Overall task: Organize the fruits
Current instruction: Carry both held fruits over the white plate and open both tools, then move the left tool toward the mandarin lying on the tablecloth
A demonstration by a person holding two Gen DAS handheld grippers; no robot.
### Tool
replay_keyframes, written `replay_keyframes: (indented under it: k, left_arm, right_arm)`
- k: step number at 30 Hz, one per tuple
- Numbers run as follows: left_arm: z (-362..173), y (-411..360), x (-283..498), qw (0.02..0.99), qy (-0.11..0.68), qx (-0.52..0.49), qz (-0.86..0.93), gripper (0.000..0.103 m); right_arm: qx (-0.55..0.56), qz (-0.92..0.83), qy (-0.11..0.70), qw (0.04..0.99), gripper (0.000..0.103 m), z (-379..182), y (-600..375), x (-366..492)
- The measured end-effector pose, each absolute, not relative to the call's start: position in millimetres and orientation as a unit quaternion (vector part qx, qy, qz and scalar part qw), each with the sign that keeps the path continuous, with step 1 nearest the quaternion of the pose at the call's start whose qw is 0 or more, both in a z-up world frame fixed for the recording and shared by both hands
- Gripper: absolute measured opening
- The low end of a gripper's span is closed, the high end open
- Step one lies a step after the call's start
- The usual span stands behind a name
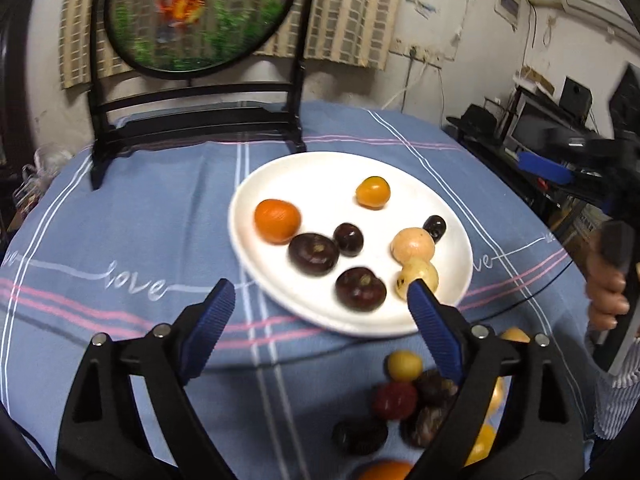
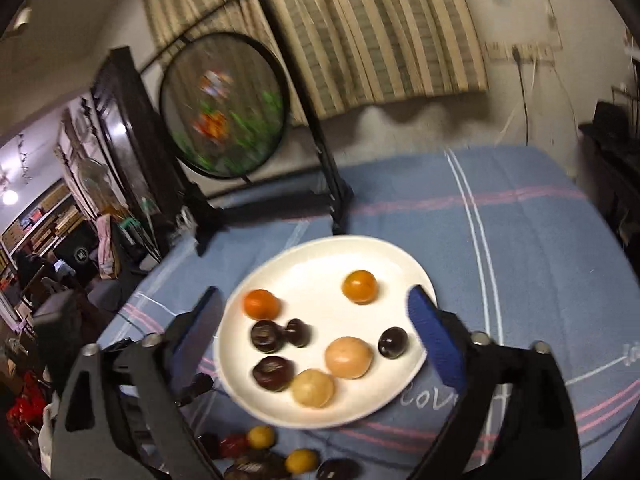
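A white plate (image 1: pixel 304 176) (image 2: pixel 320 256) sits on the blue tablecloth and holds several fruits: an orange one (image 1: pixel 277 221) (image 2: pixel 261 304), a smaller yellow-orange one (image 1: pixel 373 192) (image 2: pixel 359 286), dark round ones (image 1: pixel 313 253) (image 2: pixel 266 336) and two tan ones (image 1: pixel 412 245) (image 2: pixel 348 357). A pile of loose fruits (image 1: pixel 404 404) (image 2: pixel 264 448) lies on the cloth in front of the plate. My left gripper (image 1: pixel 320 304) is open and empty above the plate's near edge. My right gripper (image 2: pixel 316 308) is open and empty, spread across the plate; it also shows in the left wrist view (image 1: pixel 560 168) at the far right.
A black stand with a round painted screen (image 1: pixel 192 16) (image 2: pixel 224 108) stands at the table's back edge. The tablecloth (image 1: pixel 120 220) (image 2: pixel 520 240) has pink and white stripes. Shelves and clutter lie beyond the table's right edge (image 1: pixel 540 120).
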State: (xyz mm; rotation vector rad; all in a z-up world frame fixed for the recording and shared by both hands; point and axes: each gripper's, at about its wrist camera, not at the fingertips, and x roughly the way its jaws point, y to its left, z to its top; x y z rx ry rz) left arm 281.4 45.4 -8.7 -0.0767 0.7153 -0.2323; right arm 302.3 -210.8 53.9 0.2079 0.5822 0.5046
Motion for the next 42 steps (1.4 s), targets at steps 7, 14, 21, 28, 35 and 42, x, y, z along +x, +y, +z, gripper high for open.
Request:
replay_keyframes:
  k: [7, 14, 21, 28, 35, 42]
  left_arm:
    - [-22.7, 46.4, 209.1, 0.937, 0.332, -0.002, -0.105, 0.099]
    - [-43.6, 27.2, 166.1, 0.922, 0.361, 0.062, -0.125, 0.101]
    - [-61.2, 19.6, 182.5, 0.899, 0.417, 0.083, -0.107, 0.101]
    - [-44.6, 67.7, 182.9, 0.931, 0.363, 0.031, 0.0, 0.101]
    - [-47.2, 61.0, 183.8, 0.93, 0.362, 0.029, -0.047, 0.101]
    - [-56.7, 57.6, 193.6, 0.919, 0.388, 0.016, -0.07, 0.101]
  right_arm:
    - [0.152, 0.245, 0.287, 0.914, 0.1, 30.9, -246.7, 246.6]
    - [0.211, 0.197, 0.333, 0.898, 0.1, -1.3, -281.9, 240.5]
    - [0.21, 0.197, 0.343, 0.894, 0.1, -3.4, -281.8, 239.1]
    - [0.205, 0.189, 0.337, 0.899, 0.1, 0.0, -282.5, 237.9]
    - [0.2, 0.192, 0.34, 0.899, 0.1, -1.2, -279.1, 237.4]
    - [0.192, 0.2, 0.342, 0.898, 0.1, -2.9, -275.4, 236.0]
